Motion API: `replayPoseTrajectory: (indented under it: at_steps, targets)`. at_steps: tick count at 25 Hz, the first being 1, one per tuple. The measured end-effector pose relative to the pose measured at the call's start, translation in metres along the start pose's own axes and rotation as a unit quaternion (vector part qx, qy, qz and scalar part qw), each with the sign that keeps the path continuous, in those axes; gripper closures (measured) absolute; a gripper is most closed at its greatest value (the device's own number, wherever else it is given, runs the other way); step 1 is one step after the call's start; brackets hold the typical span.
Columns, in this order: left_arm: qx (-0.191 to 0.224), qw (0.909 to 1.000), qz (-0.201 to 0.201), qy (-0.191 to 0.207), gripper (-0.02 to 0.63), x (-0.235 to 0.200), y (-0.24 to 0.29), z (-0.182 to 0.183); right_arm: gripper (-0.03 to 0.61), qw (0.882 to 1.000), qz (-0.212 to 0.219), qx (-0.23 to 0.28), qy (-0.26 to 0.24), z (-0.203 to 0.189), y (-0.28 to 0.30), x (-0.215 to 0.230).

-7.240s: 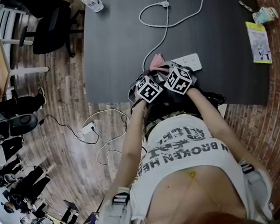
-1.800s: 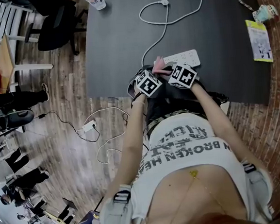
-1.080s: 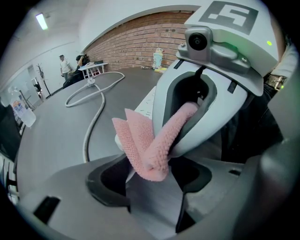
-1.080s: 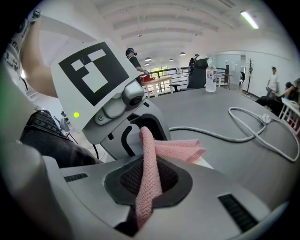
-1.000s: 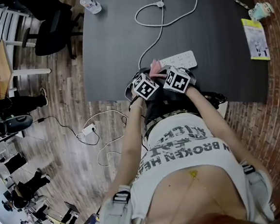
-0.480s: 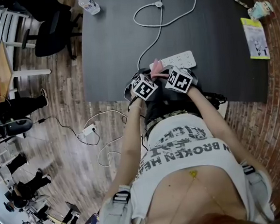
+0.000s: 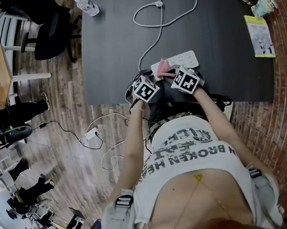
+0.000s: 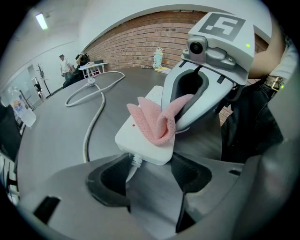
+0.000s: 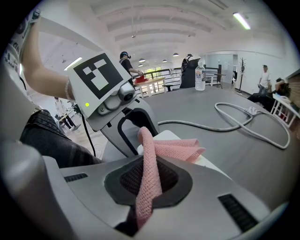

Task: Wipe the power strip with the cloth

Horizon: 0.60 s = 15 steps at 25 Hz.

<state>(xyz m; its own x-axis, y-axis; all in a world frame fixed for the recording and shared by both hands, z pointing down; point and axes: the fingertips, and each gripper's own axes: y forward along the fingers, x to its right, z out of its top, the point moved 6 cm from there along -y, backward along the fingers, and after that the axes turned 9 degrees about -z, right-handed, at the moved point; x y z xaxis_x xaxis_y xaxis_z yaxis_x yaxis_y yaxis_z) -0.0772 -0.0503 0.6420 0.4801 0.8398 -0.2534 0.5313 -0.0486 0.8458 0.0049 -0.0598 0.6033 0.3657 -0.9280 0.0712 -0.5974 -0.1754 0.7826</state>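
Cloth first: a pink knitted cloth [image 8: 157, 119] lies folded on the near end of a long white plastic power strip [image 8: 140, 137], one fold standing up off the casing. The right claw [image 9: 147, 187] is clenched on a strand of that cloth, which runs up out of its dark pads and onto the strip. From the other side, the left claw [image 8: 152, 174] sits low on the surface with its jaws released and apart. The strip's cable end lies right at their tips; I cannot tell whether either pad touches it.

The strip rests flat near the front edge of a dark grey desk [image 7: 112, 44], just ahead of the person holding both tools. Its thick white cable [image 8: 97, 115] leaves the near end and curls away across the top into a wide loop.

Well apart from all this, a clear plastic water bottle [image 7: 87, 5] lies at the far left corner. A yellow-green booklet [image 7: 259, 29] and a small pale figurine [image 7: 265, 6] sit at the far right edge.

A red brick wall [image 8: 136, 42] closes off that side of the room. On the other side a black office chair [image 7: 51, 27] stands on the wood plank floor [image 7: 71, 93], where a small white adapter [image 7: 90, 132] trails thin wires. Farther back, a few people [image 9: 265, 77] stand among light-coloured tables under ceiling strip lights.
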Motion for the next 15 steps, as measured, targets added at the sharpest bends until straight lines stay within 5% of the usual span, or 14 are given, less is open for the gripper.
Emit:
replayPoseTrajectory:
  at_steps: [15]
  targets:
    - [0.001, 1.0, 0.001, 0.001, 0.35, -0.002, 0.002, -0.003, 0.561, 0.999, -0.032, 0.0, 0.018, -0.018, -0.012, 0.017]
